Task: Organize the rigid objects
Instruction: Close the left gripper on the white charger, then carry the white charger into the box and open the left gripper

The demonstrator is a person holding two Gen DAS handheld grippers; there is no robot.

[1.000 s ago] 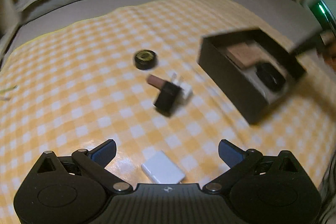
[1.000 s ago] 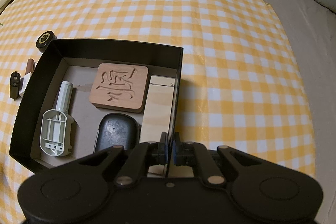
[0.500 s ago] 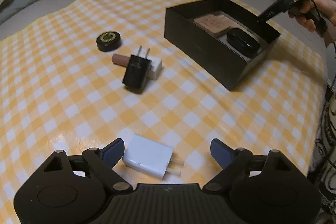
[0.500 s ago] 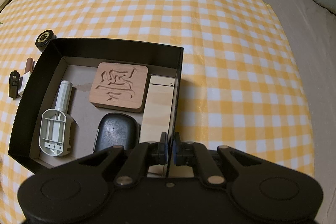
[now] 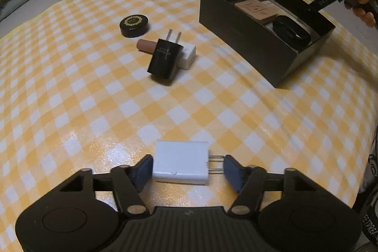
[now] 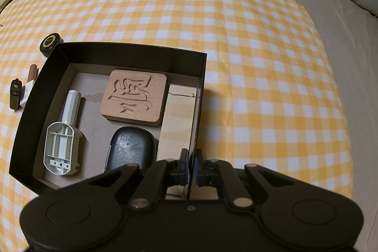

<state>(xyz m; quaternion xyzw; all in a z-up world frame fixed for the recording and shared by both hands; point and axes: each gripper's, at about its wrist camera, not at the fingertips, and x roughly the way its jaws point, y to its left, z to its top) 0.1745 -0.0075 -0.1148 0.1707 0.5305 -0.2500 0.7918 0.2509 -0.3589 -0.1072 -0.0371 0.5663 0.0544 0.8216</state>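
Note:
A white wall charger (image 5: pixel 180 163) lies on the yellow checked cloth between the fingers of my left gripper (image 5: pixel 187 167), prongs pointing right. The jaws are closing: the left pad meets the charger's body and the right pad meets the prong tips. Farther off lie a black charger (image 5: pixel 165 58) leaning on a white block (image 5: pixel 189 54), a brown tube (image 5: pixel 145 45) and a round black tin (image 5: pixel 134 25). My right gripper (image 6: pixel 191 171) is shut on the right wall of the black box (image 6: pixel 132 56), which holds a carved wooden tile (image 6: pixel 134 96), a pale plank (image 6: pixel 179 124), a black case (image 6: pixel 132 152) and a grey plastic part (image 6: pixel 62 145).
The checked cloth (image 6: pixel 259 63) covers a grey bed. The black box (image 5: pixel 248 39) stands to the right of the loose items in the left wrist view, with a person's hand (image 5: pixel 365 8) holding the right gripper at its far corner. Pillows and shelves border the bed.
My left gripper sank toward the white charger and its fingers drew in from wide apart until they reach both ends of it. The right gripper and the box have not moved.

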